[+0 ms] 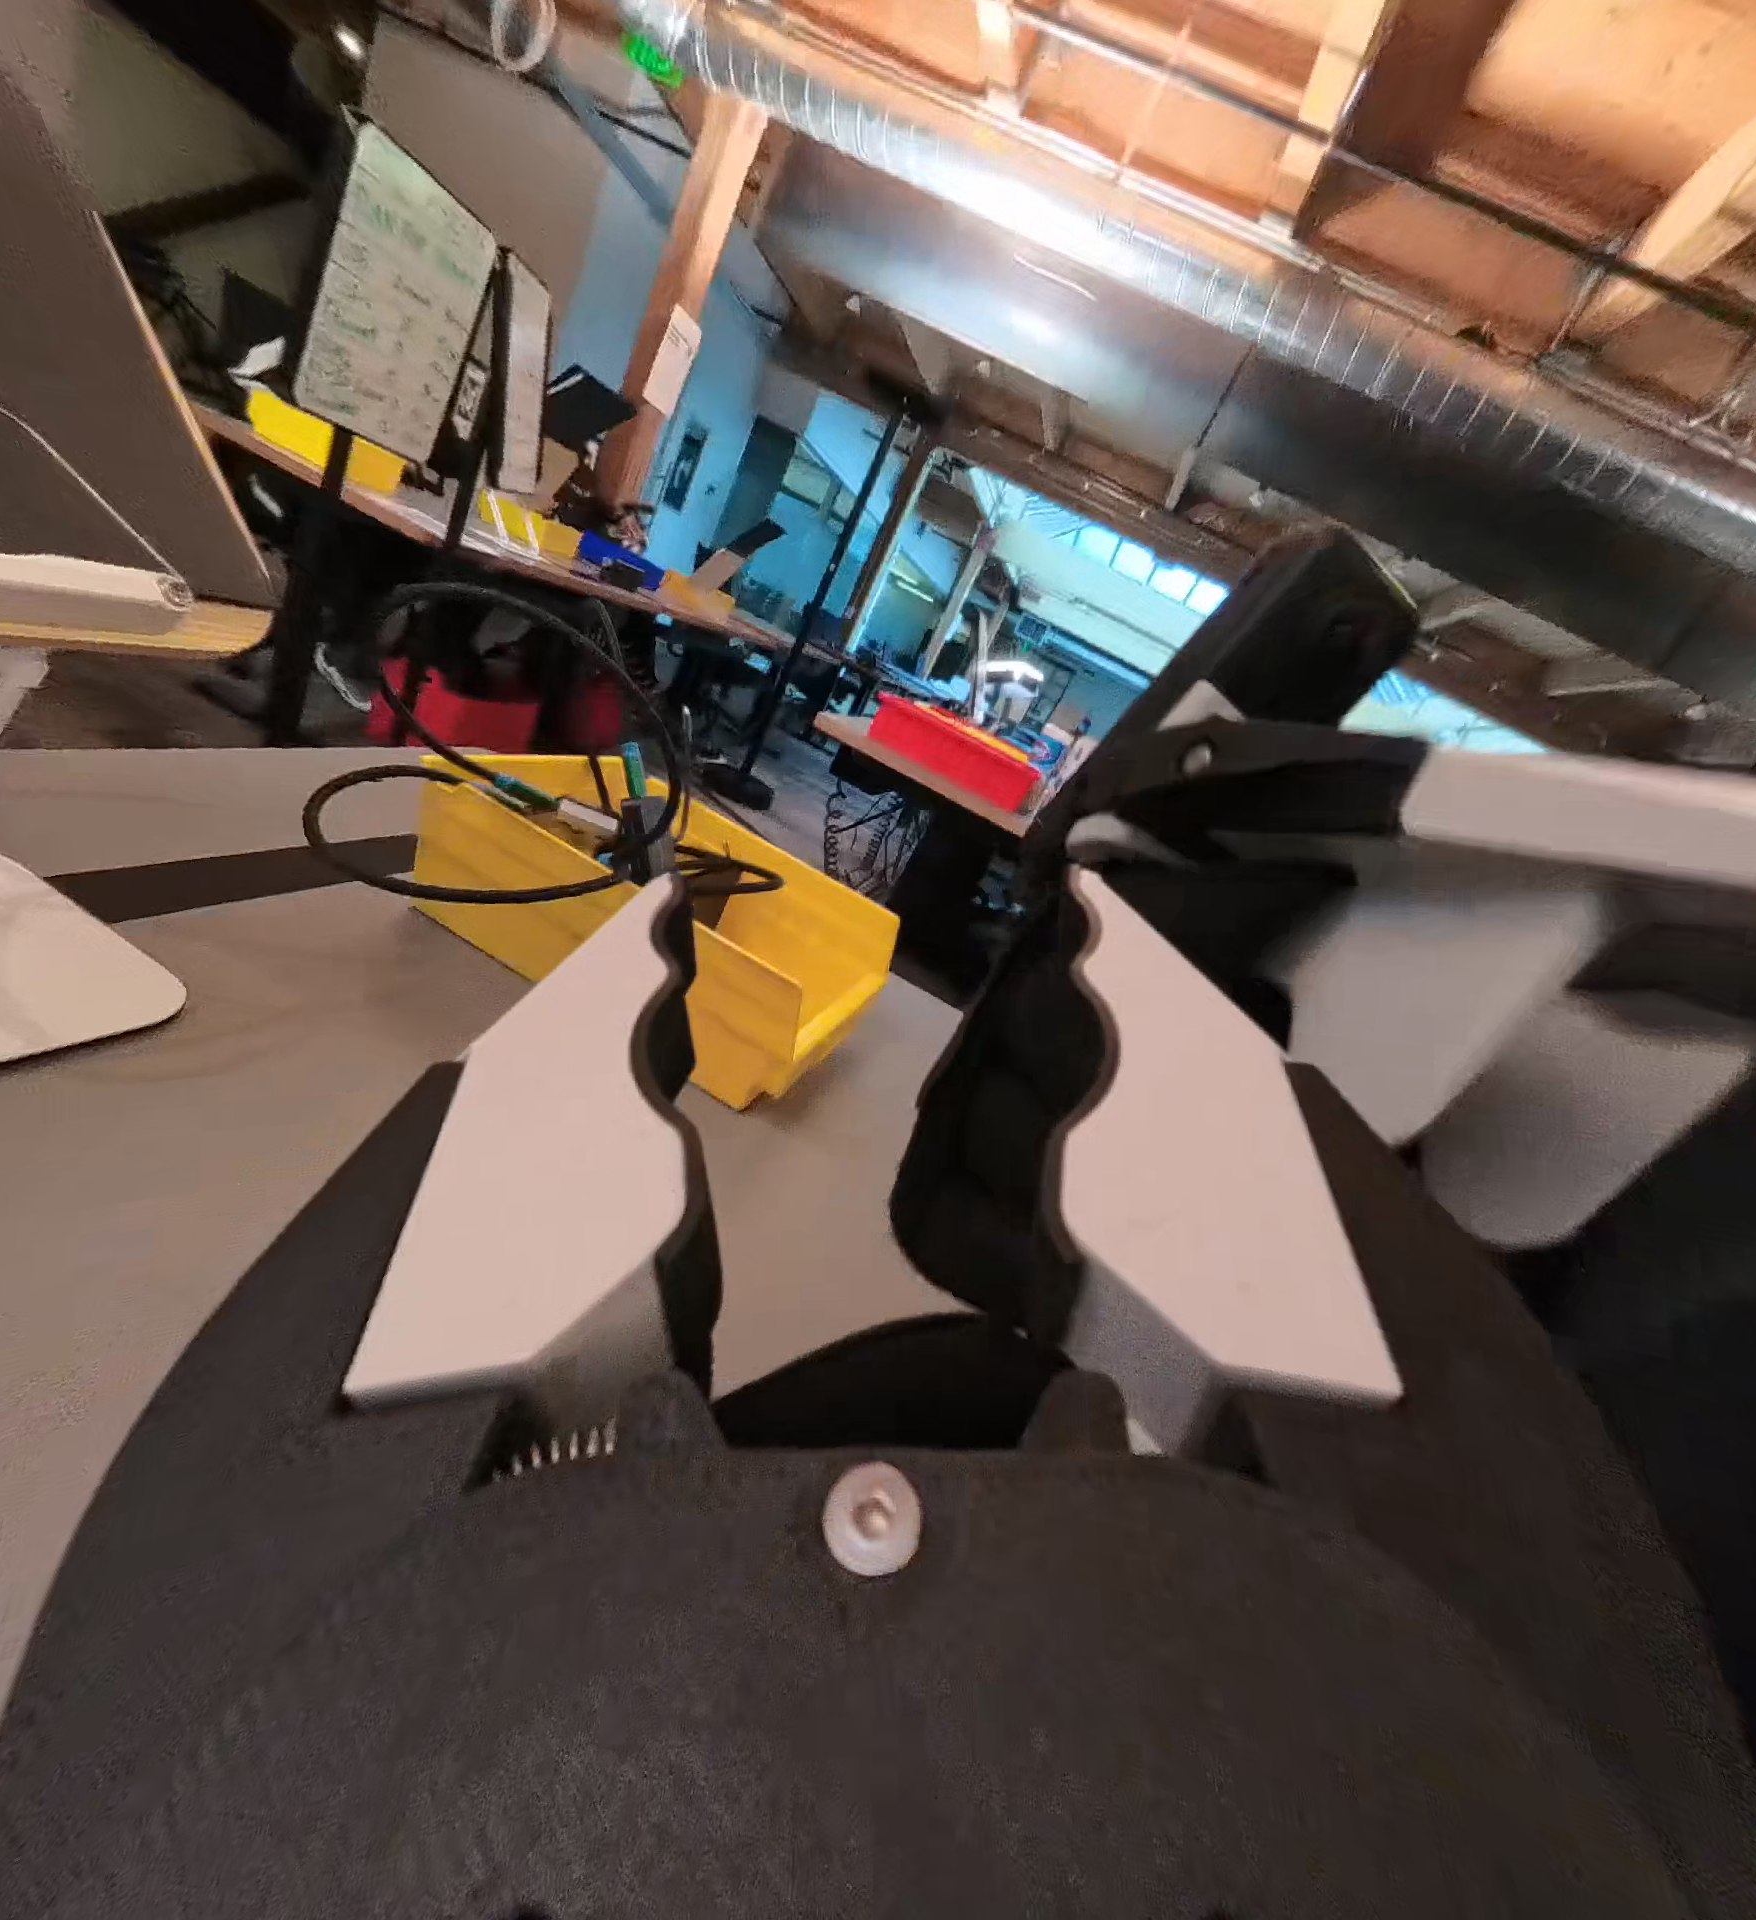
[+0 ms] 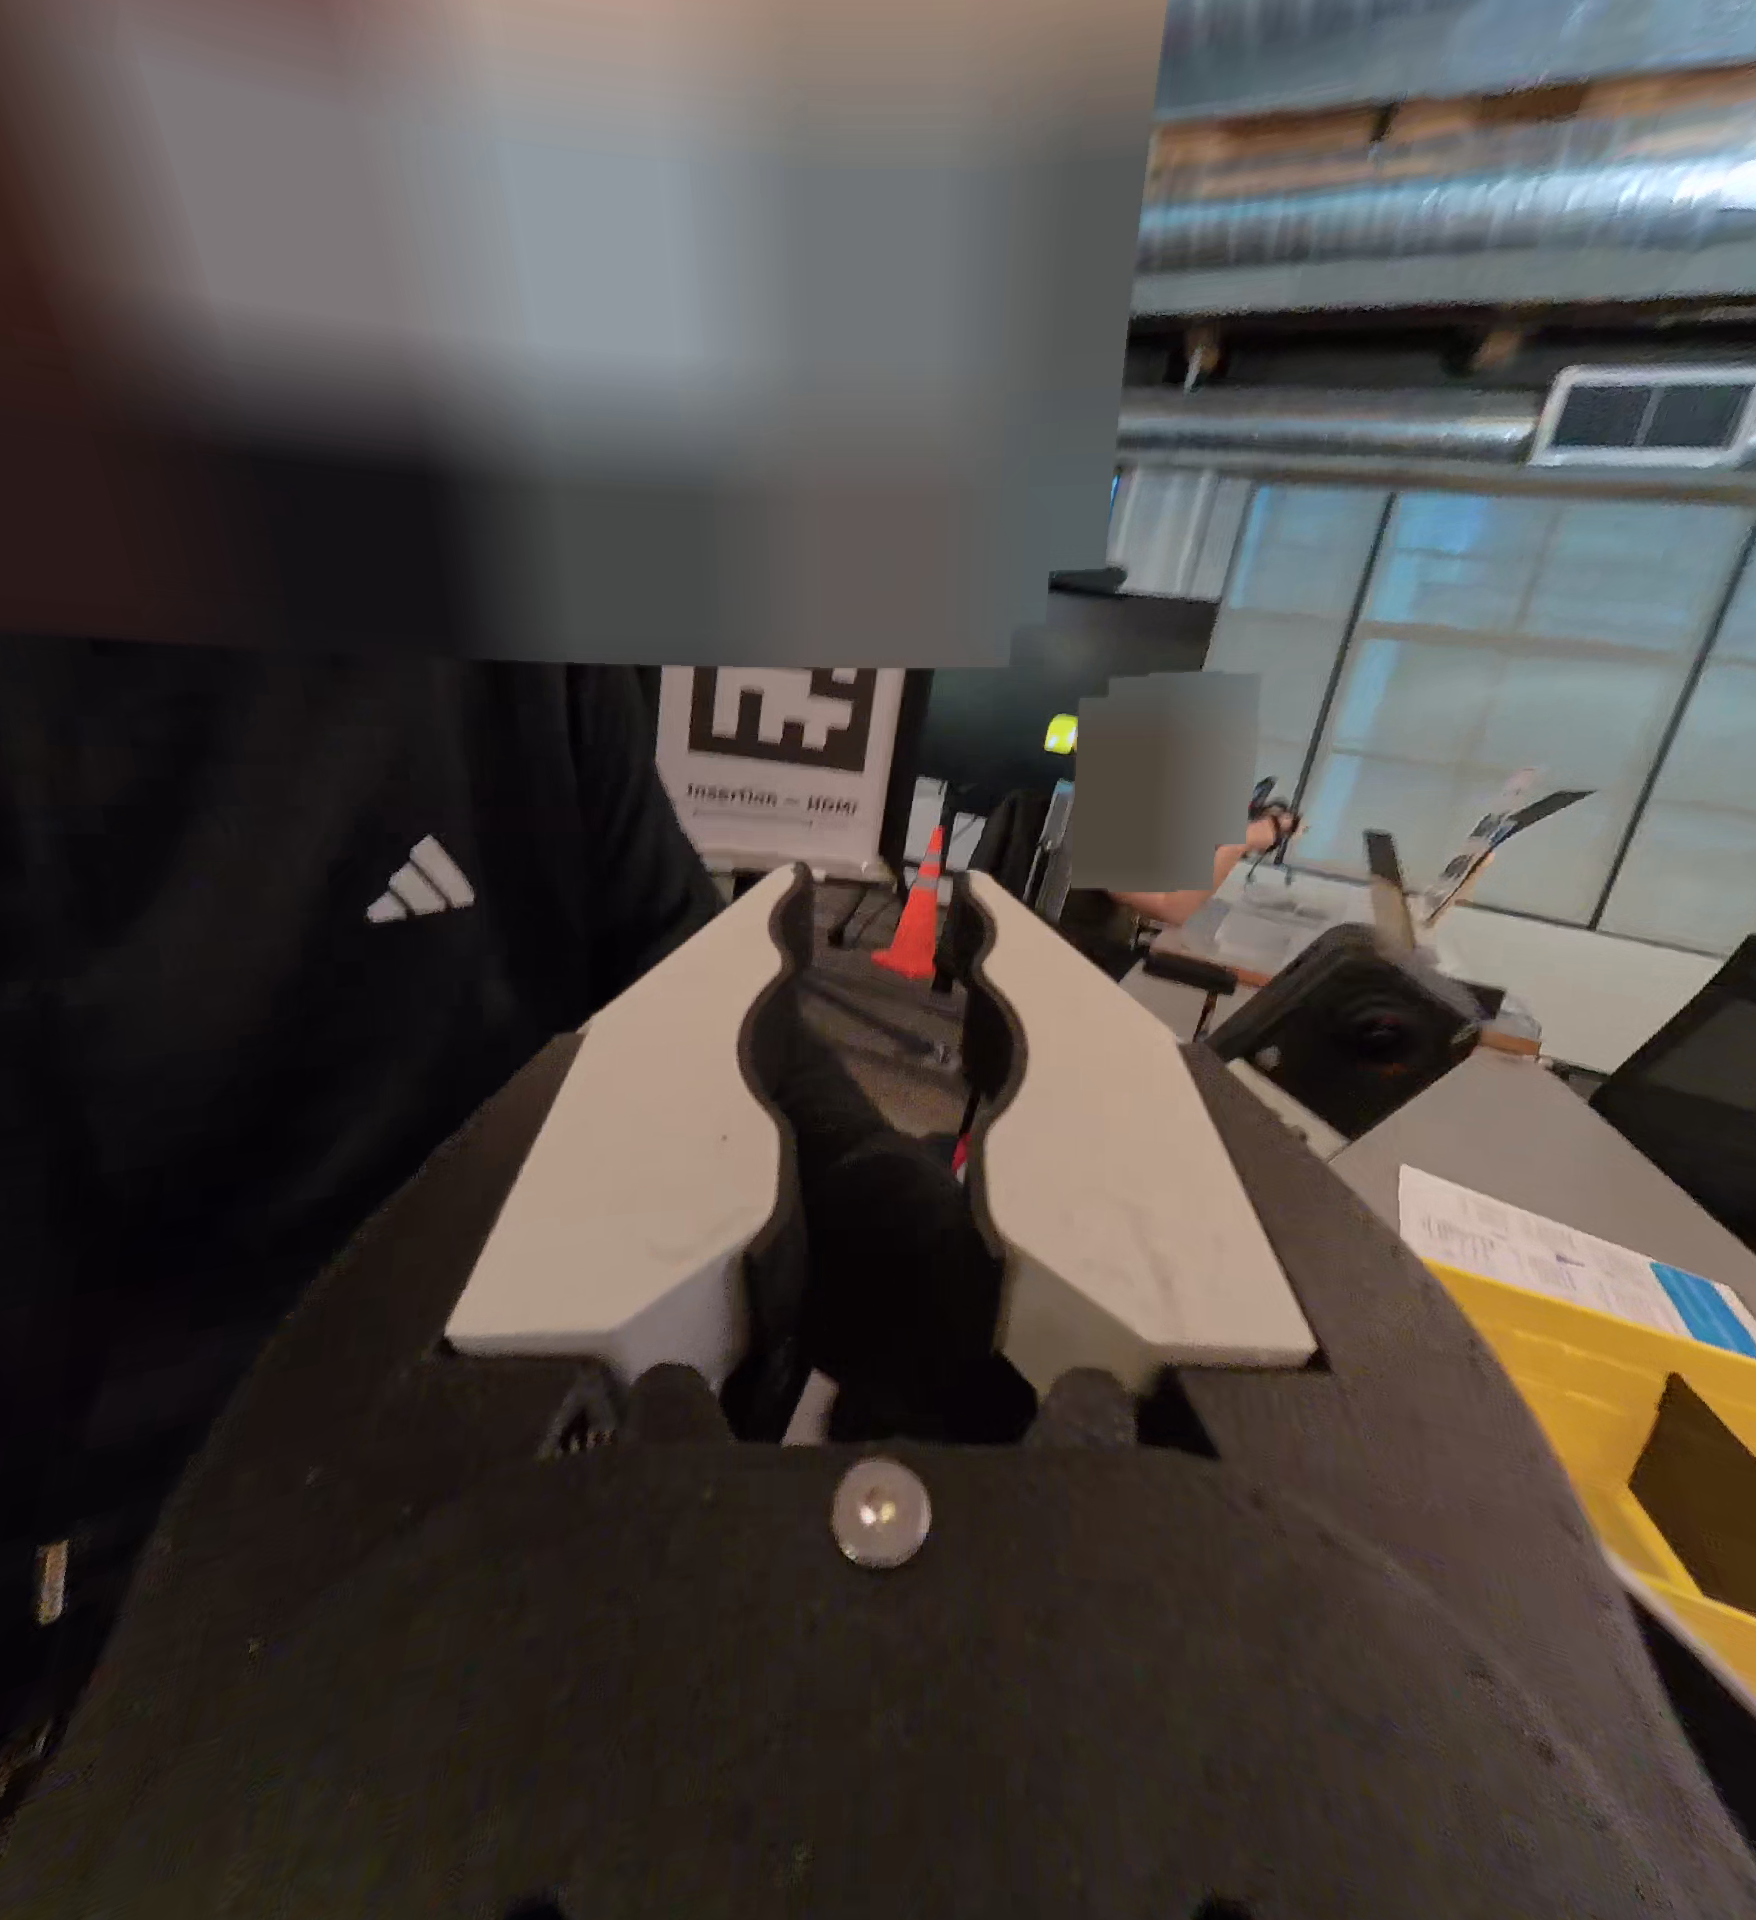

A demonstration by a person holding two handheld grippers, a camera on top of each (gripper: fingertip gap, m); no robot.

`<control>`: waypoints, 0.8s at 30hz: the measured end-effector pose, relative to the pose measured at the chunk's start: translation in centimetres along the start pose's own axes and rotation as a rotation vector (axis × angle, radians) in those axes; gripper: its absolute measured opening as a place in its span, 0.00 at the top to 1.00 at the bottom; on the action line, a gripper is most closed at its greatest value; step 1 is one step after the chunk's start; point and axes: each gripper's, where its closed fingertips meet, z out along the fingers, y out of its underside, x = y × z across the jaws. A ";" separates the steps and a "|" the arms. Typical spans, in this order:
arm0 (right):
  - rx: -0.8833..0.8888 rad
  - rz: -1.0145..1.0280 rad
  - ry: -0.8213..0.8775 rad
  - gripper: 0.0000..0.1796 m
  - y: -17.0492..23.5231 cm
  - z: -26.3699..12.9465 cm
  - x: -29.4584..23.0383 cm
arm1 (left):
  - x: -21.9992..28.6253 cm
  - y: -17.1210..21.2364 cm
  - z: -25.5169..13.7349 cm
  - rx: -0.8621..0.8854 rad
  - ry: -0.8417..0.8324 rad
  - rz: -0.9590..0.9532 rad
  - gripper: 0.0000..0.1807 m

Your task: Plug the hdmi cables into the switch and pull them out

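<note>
The left gripper (image 1: 869,894) hangs with fingers spread and empty above the grey table (image 1: 178,1195). Only its view shows the black HDMI cables (image 1: 500,831), coiled in a yellow bin (image 1: 749,987) beyond. The right gripper (image 2: 879,883) — fingers parted, empty — faces a person's dark jacket (image 2: 282,987); farther off, an orange cone (image 2: 918,914) and windows (image 2: 1528,707).

left gripper (image 1: 869,894): light grey fingers, black wavy pads
plastic bin (image 1: 822,966): bright yellow
looped cable (image 1: 500,894): black
tabletop (image 1: 126,1195): grey
traffic cone (image 2: 918,914): orange
person's jacket (image 2: 230,987): black, white stripes
</note>
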 end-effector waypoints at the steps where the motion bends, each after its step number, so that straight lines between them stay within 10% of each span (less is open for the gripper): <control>1: 0.039 0.011 0.004 0.87 -0.7 -0.2 0.2 | 0.2 0.4 0.1 -0.020 0.005 0.022 0.64; 16: -0.012 0.036 -0.116 0.71 -0.3 2.0 -2.9 | 0.9 3.1 0.0 -0.256 0.066 0.157 0.61; 24: -0.079 -0.004 -0.179 0.74 0.7 2.9 -4.3 | 2.8 3.3 0.8 -0.261 0.046 0.238 0.82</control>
